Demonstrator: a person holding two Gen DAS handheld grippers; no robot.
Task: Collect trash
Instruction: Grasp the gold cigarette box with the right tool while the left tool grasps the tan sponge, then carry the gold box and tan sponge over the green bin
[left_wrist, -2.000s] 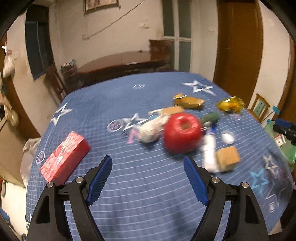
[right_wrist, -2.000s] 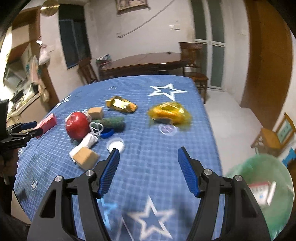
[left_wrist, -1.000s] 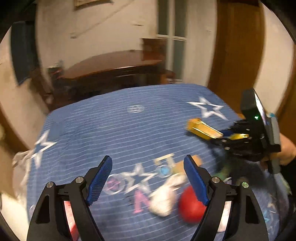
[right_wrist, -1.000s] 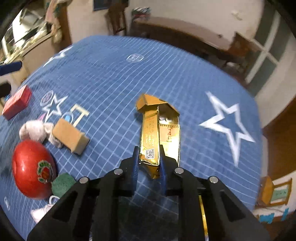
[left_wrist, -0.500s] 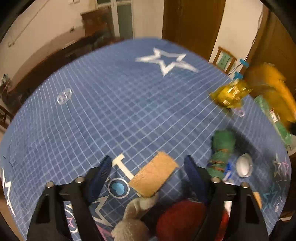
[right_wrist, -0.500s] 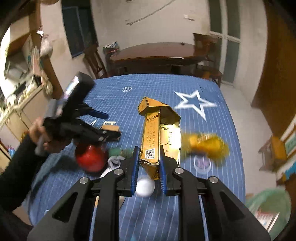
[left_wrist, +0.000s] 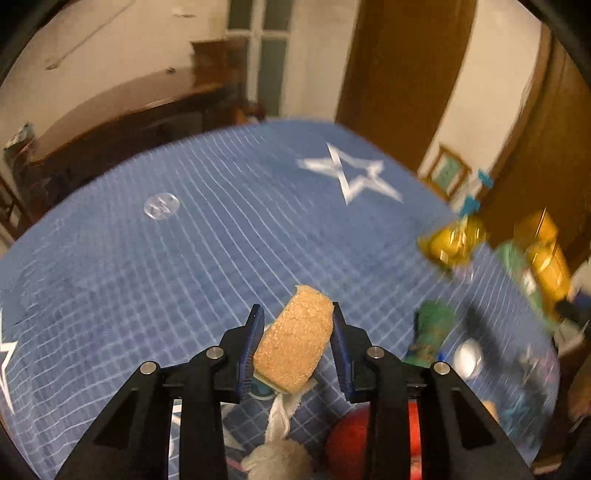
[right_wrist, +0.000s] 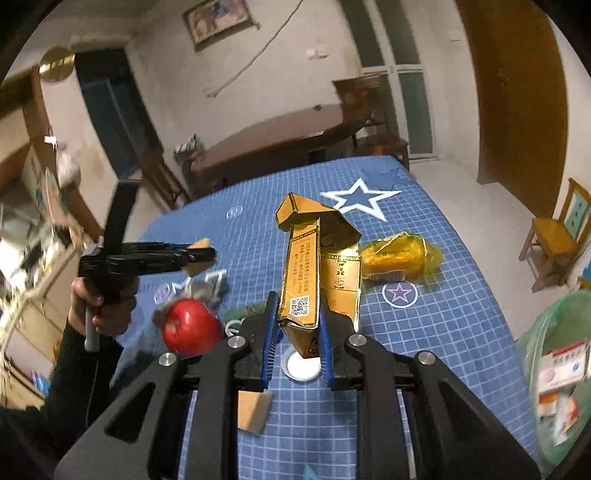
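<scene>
The sponge (left_wrist: 295, 341) is squeezed by the just-closing left tool (left_wrist: 295, 345). The gold box (right_wrist: 314, 266) is gripped by the right tool (right_wrist: 295, 347). Bare tabletop (left_wrist: 184, 258) is seen upper left.

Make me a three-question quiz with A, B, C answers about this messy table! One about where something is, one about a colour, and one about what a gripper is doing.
1. Where is the green trash bag?
A. beside the table, at the right of the right wrist view
B. on the table's middle
C. hanging on the door

2. What colour is the tablecloth?
A. red
B. blue with white stars
C. plain green

3. What is the right hand-held gripper doing?
A. standing wide open
B. clamping the gold carton
C. holding the apple

Answers: 1 A, the bag sits off the table's right edge. 2 B, blue check with stars. 3 B, both pads press the carton's lower end.
</scene>
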